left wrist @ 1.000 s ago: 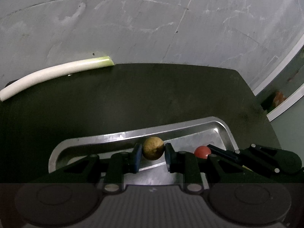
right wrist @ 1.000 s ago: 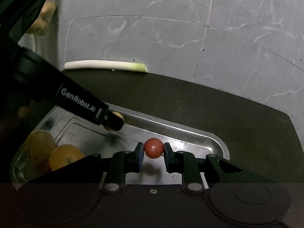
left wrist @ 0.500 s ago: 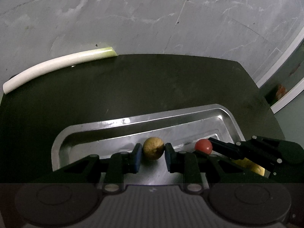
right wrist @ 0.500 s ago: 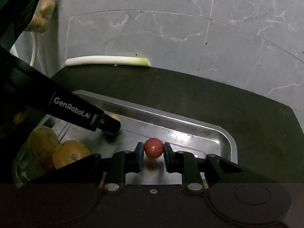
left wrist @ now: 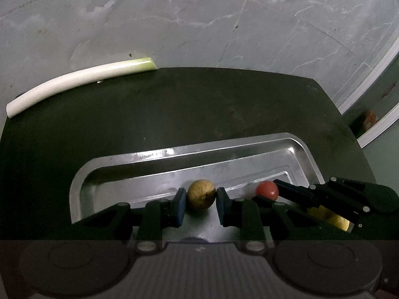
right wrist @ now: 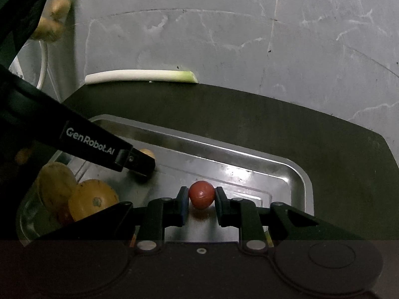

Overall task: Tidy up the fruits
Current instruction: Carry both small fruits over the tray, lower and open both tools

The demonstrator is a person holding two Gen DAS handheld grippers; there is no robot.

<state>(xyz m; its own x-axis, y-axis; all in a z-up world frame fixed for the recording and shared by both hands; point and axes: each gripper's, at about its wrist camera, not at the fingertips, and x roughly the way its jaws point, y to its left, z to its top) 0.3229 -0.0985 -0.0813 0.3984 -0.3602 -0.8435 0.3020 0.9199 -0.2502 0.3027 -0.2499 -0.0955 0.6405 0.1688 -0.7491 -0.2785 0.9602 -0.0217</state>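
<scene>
Between the fingers of our left gripper point(left wrist: 199, 199) sits a small tan-brown round fruit point(left wrist: 201, 194); both blue pads press its sides, so we count it as gripped. Our right gripper point(right wrist: 199, 200) has its fingers closed the same way on a small red fruit point(right wrist: 201, 194), pinched at its widest part. Both fruits are round, so no long axis matters. What matters is height: each hangs just above the floor of the metal tray point(left wrist: 159, 153), and whether either touches the metal we cannot tell.

From the left gripper, the red fruit lies at about 3 o'clock, close by, with the right fingers reaching in from that side. From the right gripper, the left fingers cross in from 10 o'clock. The two tools are near each other, so we judge that any next move should part them sideways first.

Further out, at 8 o'clock in the right view, larger yellow fruits point(right wrist: 93, 198) lie heaped in the tray's near left corner. The tray rests on a dark tabletop point(left wrist: 199, 104). At the tabletop's far edge, toward 11 o'clock, lies a pale leek stalk point(left wrist: 74, 79).
</scene>
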